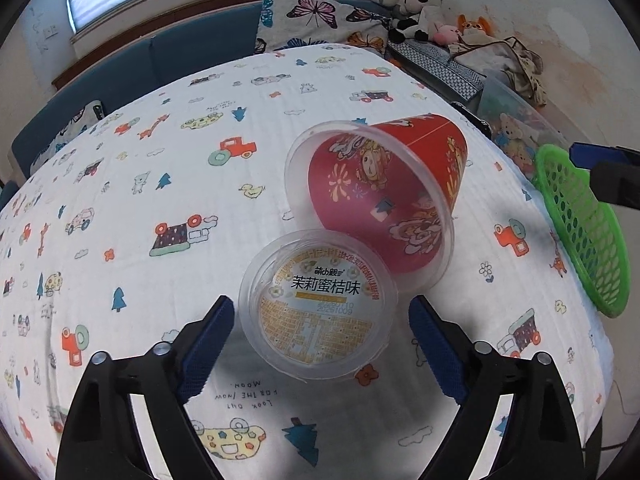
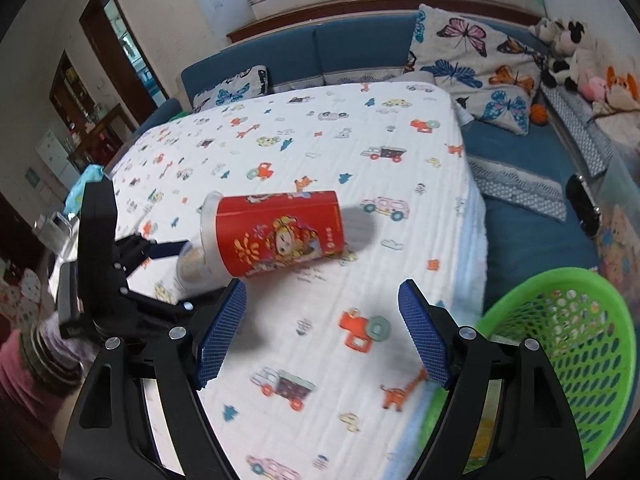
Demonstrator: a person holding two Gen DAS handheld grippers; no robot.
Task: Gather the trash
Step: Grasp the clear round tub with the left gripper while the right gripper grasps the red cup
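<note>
Printed cloth (image 1: 160, 160), toppled red cup (image 1: 400, 184)

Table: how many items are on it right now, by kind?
Red cup, lying on its side: 1
Small clear tub with a printed label: 1
Green basket, at the table's edge: 1
Total: 3

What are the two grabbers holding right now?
Nothing. The left gripper has open jaws around the small clear cup, not touching. The right gripper is open over bare cloth.
</note>
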